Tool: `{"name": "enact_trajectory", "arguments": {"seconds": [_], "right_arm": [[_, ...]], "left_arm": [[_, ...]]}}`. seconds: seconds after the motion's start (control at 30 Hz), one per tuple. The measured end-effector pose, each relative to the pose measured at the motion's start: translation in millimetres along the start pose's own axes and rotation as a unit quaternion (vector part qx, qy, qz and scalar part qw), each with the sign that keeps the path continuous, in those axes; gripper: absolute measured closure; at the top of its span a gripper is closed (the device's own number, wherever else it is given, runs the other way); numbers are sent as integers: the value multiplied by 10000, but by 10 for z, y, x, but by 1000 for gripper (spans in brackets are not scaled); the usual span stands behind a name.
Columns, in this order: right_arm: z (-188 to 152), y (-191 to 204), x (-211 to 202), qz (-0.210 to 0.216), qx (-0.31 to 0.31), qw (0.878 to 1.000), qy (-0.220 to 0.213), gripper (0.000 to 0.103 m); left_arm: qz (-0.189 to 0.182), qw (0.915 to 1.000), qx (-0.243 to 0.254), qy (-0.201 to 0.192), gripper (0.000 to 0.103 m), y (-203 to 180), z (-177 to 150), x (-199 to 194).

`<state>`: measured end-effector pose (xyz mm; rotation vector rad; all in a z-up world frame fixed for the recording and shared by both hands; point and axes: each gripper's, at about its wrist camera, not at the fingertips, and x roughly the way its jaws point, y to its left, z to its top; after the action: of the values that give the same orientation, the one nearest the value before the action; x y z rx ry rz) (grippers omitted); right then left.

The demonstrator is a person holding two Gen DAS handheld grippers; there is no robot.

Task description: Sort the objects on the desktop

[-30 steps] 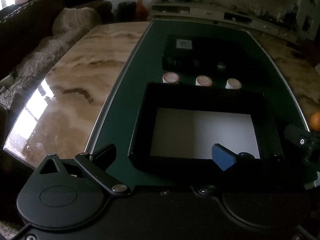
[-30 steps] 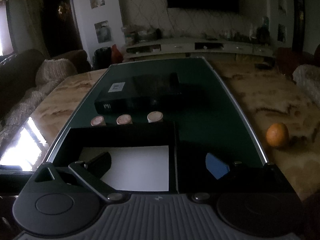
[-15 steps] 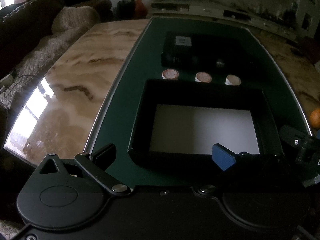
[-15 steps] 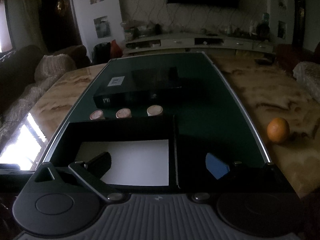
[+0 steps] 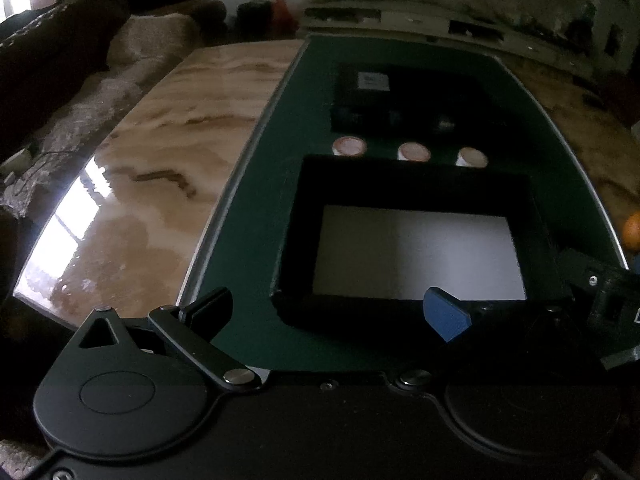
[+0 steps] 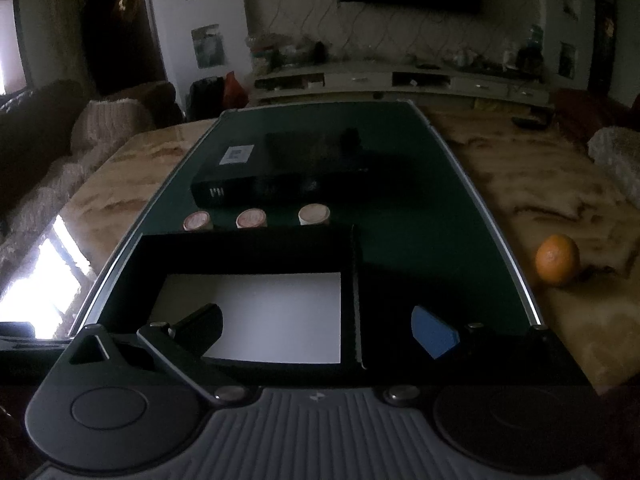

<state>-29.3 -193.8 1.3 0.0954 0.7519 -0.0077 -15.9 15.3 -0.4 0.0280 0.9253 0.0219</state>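
Hovering low over the near end of the green mat (image 5: 248,200), you kept both tools wide apart and empty: your left gripper (image 5: 326,312) and your right gripper (image 6: 320,330) each framed the black tray (image 6: 248,248) with its white floor. Three small round-topped cylinders (image 6: 251,218) stood in a row just behind it, before a black box (image 6: 280,176). An orange (image 6: 557,259) sat on the marble.
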Motion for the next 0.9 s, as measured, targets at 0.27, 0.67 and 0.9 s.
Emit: {"name": "enact_trajectory", "arguments": {"seconds": [0.27,0.67,0.9], "right_arm": [[15,189,34,-115,-207,9997,92,0],[-21,588,124,105,-374,9990,217,0],[-25,573,124,63,-359,9991,223,0]], "left_arm": [[9,9998,-194,47,0,214,-3,-31],[87,9993,-352,50,0,498,-52,-106],[35,9997,-237,12,0,417,-43,-109]]}}
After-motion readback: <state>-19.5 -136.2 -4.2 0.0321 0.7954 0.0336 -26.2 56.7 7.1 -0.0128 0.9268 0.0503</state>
